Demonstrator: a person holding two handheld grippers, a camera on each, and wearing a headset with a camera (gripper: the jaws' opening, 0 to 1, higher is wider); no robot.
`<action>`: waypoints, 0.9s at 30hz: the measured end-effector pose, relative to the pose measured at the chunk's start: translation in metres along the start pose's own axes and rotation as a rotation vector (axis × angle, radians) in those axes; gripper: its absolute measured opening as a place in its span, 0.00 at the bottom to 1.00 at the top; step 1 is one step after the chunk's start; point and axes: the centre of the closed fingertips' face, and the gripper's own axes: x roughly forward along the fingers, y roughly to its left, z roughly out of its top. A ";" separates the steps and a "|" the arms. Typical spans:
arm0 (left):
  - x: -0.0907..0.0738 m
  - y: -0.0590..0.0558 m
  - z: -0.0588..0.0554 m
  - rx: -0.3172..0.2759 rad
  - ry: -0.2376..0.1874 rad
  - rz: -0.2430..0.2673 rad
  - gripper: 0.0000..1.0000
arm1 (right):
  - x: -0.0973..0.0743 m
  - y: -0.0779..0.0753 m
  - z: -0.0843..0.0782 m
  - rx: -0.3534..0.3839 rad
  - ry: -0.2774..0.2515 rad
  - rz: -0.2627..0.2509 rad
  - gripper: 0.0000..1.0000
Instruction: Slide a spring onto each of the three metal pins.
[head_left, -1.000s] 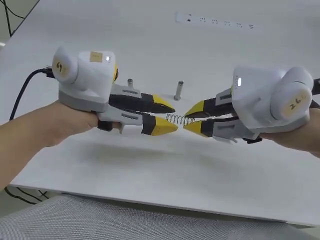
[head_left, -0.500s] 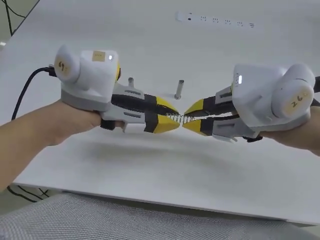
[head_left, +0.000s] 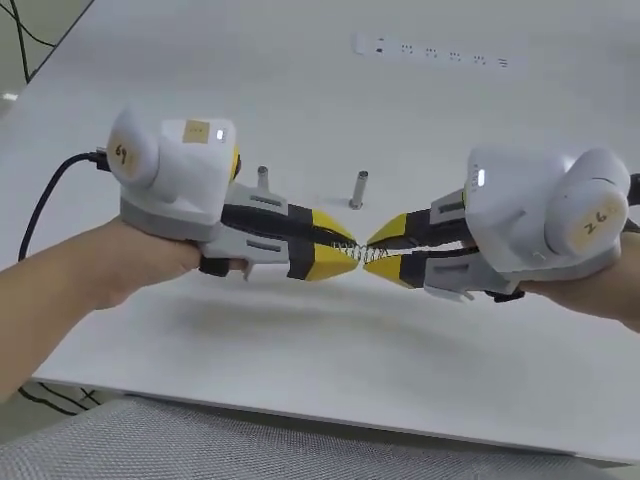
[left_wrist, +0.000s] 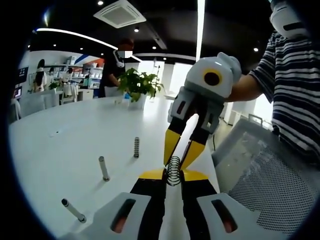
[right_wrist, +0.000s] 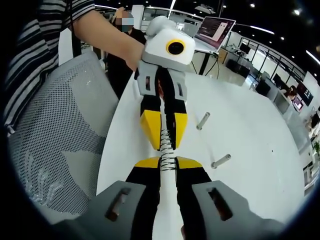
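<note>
A small metal spring (head_left: 365, 252) hangs above the white table (head_left: 330, 340), held end to end between my two grippers. My left gripper (head_left: 345, 250) is shut on its left end, and my right gripper (head_left: 387, 250) is shut on its right end. In the left gripper view the spring (left_wrist: 173, 170) sits between my left gripper's (left_wrist: 172, 175) yellow tips, with the right gripper (left_wrist: 181, 150) facing them. Two bare pins (left_wrist: 103, 168) (left_wrist: 73, 210) stand on the table, and a third pin (left_wrist: 136, 147) carries a spring. Behind the grippers stand two pins (head_left: 358, 189) (head_left: 263, 178).
A white power strip (head_left: 440, 50) lies at the far side of the table. A black cable (head_left: 45, 205) runs from the left gripper off the left edge. A grey mesh chair (head_left: 150, 440) sits at the near table edge. People and a potted plant (left_wrist: 140, 82) are far behind.
The left gripper has closed in from the left and shut on the spring's free end. The gap between the two grippers has shrunk. The right gripper kept its hold.
</note>
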 end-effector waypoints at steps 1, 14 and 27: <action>0.000 0.000 0.000 0.001 0.002 0.000 0.08 | 0.000 0.000 0.000 0.004 -0.002 0.000 0.12; 0.000 -0.003 0.000 0.004 0.019 -0.028 0.08 | -0.002 -0.003 -0.001 0.075 -0.028 -0.006 0.14; 0.000 -0.008 -0.002 0.001 0.039 -0.044 0.08 | -0.005 0.003 -0.006 0.033 -0.013 -0.007 0.17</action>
